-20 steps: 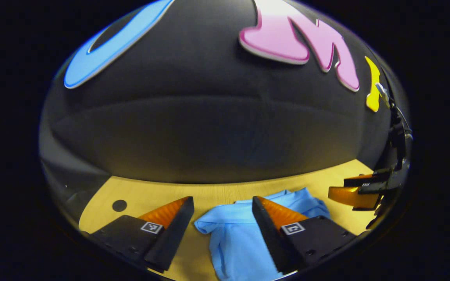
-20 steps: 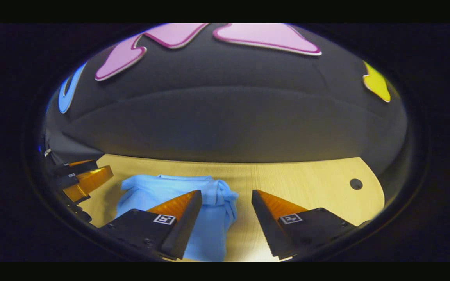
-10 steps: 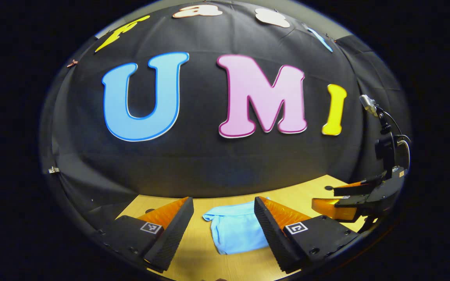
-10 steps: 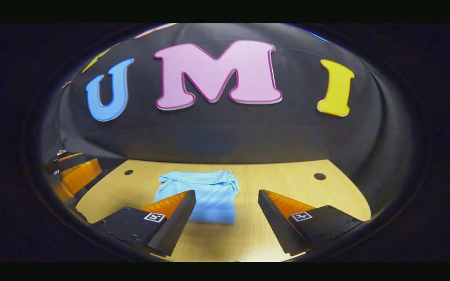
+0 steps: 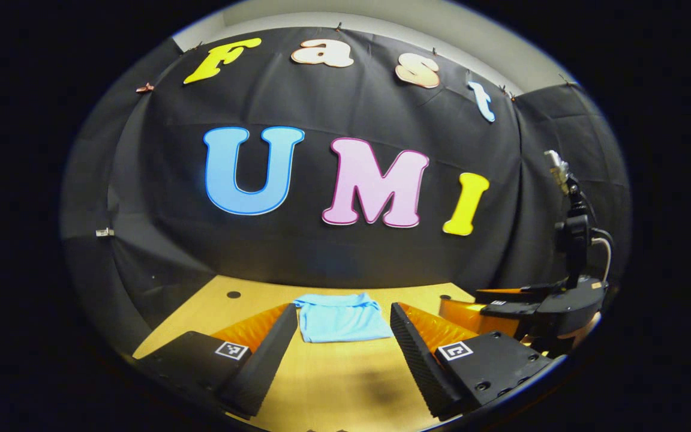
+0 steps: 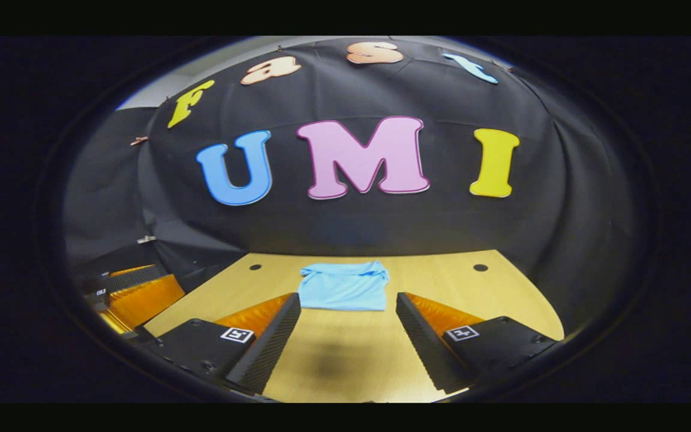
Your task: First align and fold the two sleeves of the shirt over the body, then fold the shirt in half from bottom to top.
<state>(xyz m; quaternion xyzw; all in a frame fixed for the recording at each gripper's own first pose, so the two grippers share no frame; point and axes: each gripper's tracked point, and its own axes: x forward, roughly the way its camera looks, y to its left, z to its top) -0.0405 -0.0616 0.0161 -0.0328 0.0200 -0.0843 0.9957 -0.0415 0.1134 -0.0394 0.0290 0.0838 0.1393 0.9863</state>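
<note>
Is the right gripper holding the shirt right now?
No, the right gripper has its jaws open over bare table, and the shirt lies apart, farther off.

- Dim booth; the bench (image 6: 441, 282) is lit from above, with mild glare along its near edge.
- Soft dark shadow patches on it.
- Sharp centre, fisheye-bent edges.

Left gripper (image 5: 341, 348): jaws spread wide, nothing between fingers, held level above desk (image 5: 345, 384)
Right gripper (image 6: 345, 336): jaws spread wide, nothing between fingers, held level; seen at far right in left gripper view, alongside the left
</note>
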